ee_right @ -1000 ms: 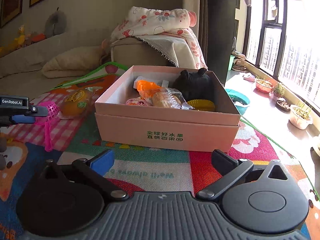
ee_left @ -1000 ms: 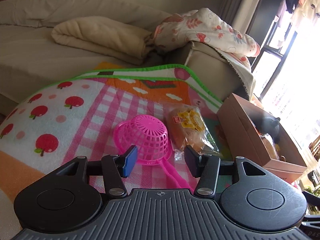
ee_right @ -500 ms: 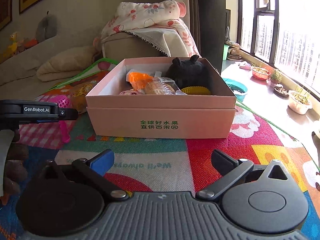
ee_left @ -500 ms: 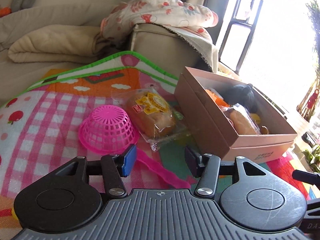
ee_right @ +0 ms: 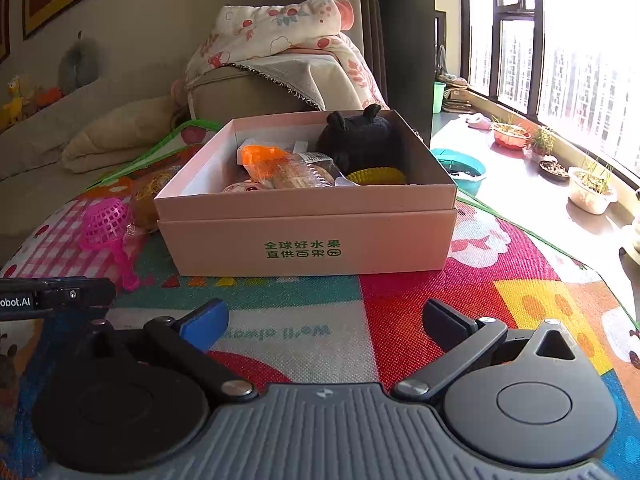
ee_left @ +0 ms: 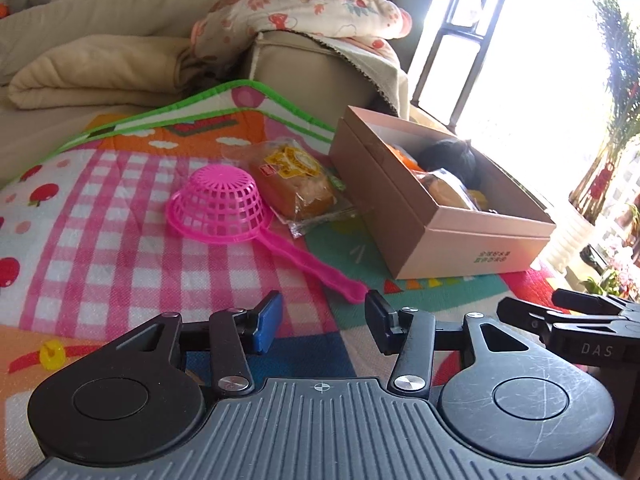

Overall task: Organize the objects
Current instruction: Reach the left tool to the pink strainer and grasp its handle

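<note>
Just ahead of the left gripper's (ee_left: 323, 322) parted jaws lies the pink strainer (ee_left: 218, 206)

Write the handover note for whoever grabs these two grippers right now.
Left gripper: open, empty, aimed at the pink strainer's handle tip.
Right gripper: open, empty, facing the pink box.
On the mat: pink strainer upside down; wrapped bread beside it, near the box.
Done: black plush, orange packet, wrapped bun and yellow item already boxed.
Left: strainer and bread, probably into the box.
</note>
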`<action>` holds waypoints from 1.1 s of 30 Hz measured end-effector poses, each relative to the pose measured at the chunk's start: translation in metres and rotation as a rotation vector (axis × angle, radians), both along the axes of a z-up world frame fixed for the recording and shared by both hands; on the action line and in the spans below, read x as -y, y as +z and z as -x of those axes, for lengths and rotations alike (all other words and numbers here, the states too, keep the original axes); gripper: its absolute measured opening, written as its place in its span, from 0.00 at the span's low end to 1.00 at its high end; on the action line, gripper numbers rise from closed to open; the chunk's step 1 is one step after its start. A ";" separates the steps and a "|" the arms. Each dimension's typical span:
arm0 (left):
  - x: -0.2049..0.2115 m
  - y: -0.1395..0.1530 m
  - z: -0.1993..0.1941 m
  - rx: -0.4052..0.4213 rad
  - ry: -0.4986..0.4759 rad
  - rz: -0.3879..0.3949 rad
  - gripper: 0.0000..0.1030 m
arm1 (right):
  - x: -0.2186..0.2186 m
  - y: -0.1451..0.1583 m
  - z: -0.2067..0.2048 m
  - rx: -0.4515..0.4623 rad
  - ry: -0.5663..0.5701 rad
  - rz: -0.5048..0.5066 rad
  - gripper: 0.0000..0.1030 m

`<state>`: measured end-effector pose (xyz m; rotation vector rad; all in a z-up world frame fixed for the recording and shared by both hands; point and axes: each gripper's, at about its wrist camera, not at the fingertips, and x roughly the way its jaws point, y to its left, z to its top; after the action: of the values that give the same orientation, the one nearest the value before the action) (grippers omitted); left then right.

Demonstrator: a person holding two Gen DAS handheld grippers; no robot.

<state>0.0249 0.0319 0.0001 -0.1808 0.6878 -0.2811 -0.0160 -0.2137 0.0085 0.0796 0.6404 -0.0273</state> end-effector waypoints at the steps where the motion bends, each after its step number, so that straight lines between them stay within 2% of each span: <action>1: -0.003 0.003 -0.001 0.016 0.031 0.004 0.50 | 0.000 0.000 0.000 0.001 -0.002 0.000 1.00; 6: -0.026 0.030 -0.033 0.111 0.205 0.065 0.50 | -0.001 -0.002 -0.003 -0.016 -0.004 0.003 1.00; 8: -0.027 0.038 -0.058 0.107 0.212 0.077 0.50 | -0.001 -0.002 -0.004 -0.022 -0.009 0.005 1.00; 11: -0.017 0.039 -0.095 0.058 0.176 0.089 0.50 | 0.000 -0.002 -0.005 -0.024 -0.012 0.001 1.00; 15: 0.011 0.029 -0.146 0.016 0.177 -0.071 0.49 | 0.001 -0.002 -0.005 -0.026 -0.019 -0.008 1.00; 18: 0.017 0.019 -0.166 -0.024 0.178 -0.107 0.45 | 0.004 -0.002 -0.004 -0.021 -0.030 -0.024 1.00; 21: 0.017 0.016 -0.162 -0.011 0.156 -0.133 0.44 | 0.007 -0.002 -0.005 -0.025 -0.033 -0.041 1.00; 27: 0.019 0.018 -0.128 0.004 0.031 -0.149 0.40 | 0.007 -0.003 -0.007 -0.032 -0.034 -0.047 1.00; 33: 0.019 0.019 -0.085 -0.005 -0.085 -0.127 0.37 | 0.007 -0.003 -0.006 -0.030 -0.044 -0.045 1.00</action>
<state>0.1104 0.0129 0.0193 -0.0314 0.7167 -0.3173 -0.0097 -0.2211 0.0054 0.1365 0.6691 -0.0568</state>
